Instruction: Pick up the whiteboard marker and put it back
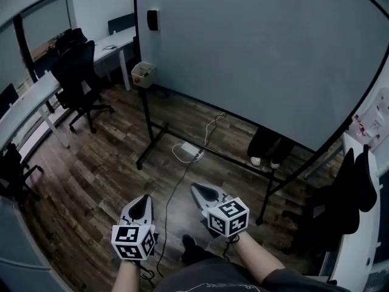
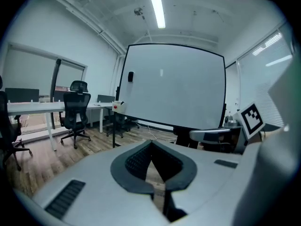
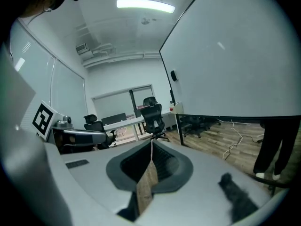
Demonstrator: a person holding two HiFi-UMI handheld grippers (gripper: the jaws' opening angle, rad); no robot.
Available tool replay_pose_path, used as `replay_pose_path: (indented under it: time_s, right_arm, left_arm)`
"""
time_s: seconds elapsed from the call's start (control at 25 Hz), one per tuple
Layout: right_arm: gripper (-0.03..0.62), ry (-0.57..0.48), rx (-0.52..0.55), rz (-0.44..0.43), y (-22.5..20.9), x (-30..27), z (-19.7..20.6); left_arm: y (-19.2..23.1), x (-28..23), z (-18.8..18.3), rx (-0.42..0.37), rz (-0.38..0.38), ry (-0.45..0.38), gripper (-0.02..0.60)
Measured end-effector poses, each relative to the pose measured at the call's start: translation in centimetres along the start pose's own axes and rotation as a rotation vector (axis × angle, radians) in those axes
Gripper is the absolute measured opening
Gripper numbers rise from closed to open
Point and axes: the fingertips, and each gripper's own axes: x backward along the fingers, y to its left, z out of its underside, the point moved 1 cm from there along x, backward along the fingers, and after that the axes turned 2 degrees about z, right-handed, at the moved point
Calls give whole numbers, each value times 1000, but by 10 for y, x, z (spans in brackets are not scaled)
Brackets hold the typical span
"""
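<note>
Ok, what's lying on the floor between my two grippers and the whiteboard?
The head view shows a white power strip and a thin cable on the wood floor between the left gripper, the right gripper and the whiteboard.

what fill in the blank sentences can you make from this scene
The left gripper and right gripper both have jaws ____ on nothing.
A white power strip lies on the wooden ____.
A person's ____ show below the whiteboard.
Missing words: shut; floor; legs.
</note>
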Motion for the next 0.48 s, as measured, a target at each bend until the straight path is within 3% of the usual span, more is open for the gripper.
replay_pose_path:
  time_s: [0.48]
  right_arm:
    - [25, -12, -21, -60, -57, -72, -40]
  left_arm:
    - [32, -73, -44, 17, -60, -26, 14]
